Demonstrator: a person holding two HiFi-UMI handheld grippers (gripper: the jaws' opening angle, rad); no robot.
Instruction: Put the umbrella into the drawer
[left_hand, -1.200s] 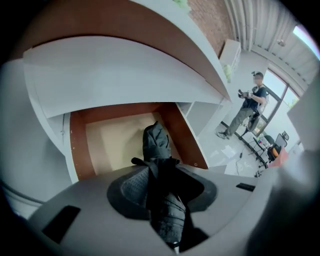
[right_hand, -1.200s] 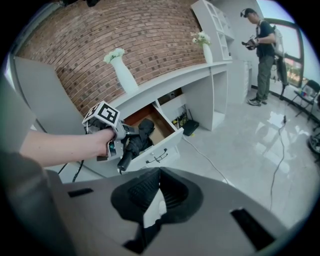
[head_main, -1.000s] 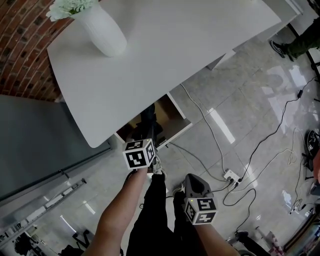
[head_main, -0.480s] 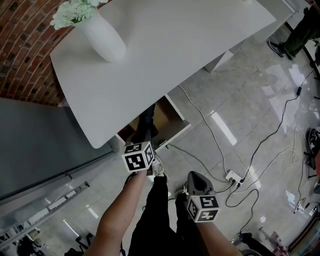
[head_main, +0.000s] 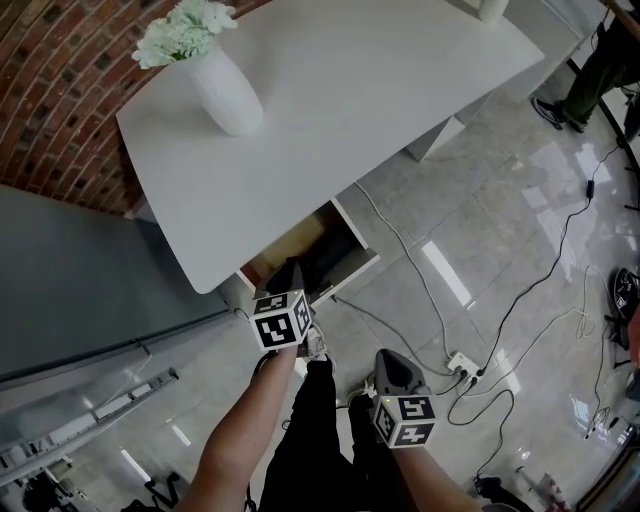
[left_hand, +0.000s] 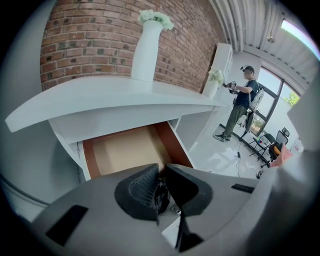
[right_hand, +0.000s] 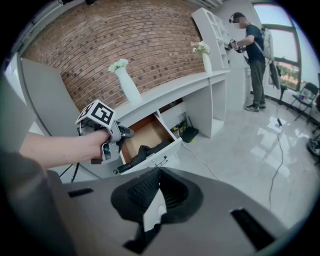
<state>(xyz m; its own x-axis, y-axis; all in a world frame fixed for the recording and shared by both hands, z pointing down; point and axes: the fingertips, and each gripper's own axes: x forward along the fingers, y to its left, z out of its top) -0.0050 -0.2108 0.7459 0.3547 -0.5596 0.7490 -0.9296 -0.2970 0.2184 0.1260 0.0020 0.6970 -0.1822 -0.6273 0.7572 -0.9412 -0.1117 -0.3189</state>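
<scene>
Got the black umbrella (right_hand: 143, 151) lying in the open drawer (right_hand: 151, 159) under the white counter (head_main: 330, 110), one end poking over the edge. Hovering just above with the left claw (left_hand: 163, 169): just been closing, down to a sliver, pinching nothing. Holding the right claw (right_hand: 158, 171) well back, pressed together, empty.

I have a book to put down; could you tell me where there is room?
The tabletop is bare between the big vase and the small vase at its far end. The drawer is crowded: the umbrella lies across it.
</scene>
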